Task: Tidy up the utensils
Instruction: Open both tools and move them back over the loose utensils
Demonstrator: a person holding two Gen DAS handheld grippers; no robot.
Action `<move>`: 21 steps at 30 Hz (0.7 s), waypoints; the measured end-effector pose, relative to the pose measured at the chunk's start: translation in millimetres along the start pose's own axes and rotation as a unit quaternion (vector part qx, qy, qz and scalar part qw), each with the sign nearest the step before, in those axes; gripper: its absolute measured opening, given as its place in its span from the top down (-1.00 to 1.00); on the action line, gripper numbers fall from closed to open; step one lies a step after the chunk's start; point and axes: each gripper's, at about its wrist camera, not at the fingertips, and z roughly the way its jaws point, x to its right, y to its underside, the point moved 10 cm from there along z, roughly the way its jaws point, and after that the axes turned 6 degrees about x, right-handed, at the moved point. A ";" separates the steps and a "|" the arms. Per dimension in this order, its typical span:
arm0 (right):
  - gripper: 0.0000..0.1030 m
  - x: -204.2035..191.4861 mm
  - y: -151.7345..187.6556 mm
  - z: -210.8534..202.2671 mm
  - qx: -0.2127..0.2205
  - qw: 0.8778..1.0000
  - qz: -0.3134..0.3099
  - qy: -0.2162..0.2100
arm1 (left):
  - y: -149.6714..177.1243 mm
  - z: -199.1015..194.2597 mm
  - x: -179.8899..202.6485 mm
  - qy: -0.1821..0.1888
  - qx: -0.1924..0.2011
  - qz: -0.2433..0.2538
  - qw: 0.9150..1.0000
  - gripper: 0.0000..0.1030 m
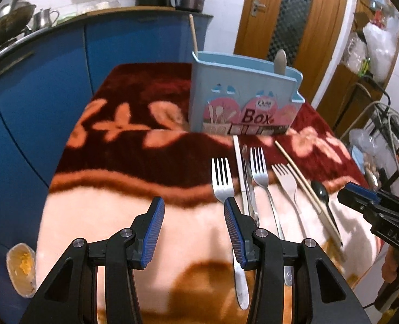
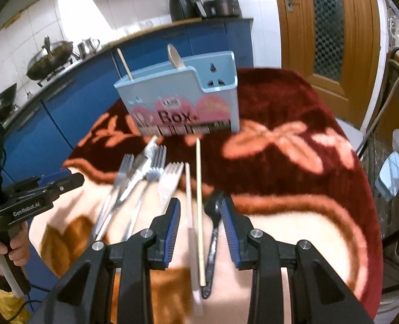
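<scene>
A light blue utensil box [image 1: 242,100] marked "Box" stands upright on the blanket-covered table [image 1: 134,145], with a wooden spoon [image 1: 280,60] and a chopstick [image 1: 193,32] in it; it also shows in the right wrist view [image 2: 183,102]. In front of it lie metal forks [image 1: 222,181], a knife [image 1: 240,172], a white plastic fork [image 1: 286,182], a wooden chopstick [image 1: 305,183] and a black plastic spoon [image 1: 321,191]. My left gripper [image 1: 194,202] is open, left of the forks. My right gripper [image 2: 200,205] is open above the chopstick [image 2: 198,202] and black spoon [image 2: 215,216].
Blue kitchen cabinets [image 1: 50,81] run along the left and back, with woks [image 2: 50,56] and an air fryer [image 2: 184,2] on the counter. A wooden door [image 2: 326,21] is at the back right. A rack with cables and bags [image 1: 383,124] stands right of the table.
</scene>
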 end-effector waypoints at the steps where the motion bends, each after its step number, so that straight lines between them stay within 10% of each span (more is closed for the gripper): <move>1: 0.33 2.1 2.1 3.0 -0.010 1.000 0.002 0.001 | 1.2 3.8 1.3 -0.001 -0.006 0.004 1.000 0.08; 21: 0.35 15.0 17.8 32.1 -0.133 0.991 0.012 -0.007 | 18.0 46.9 21.4 0.034 -0.152 0.034 0.987 0.24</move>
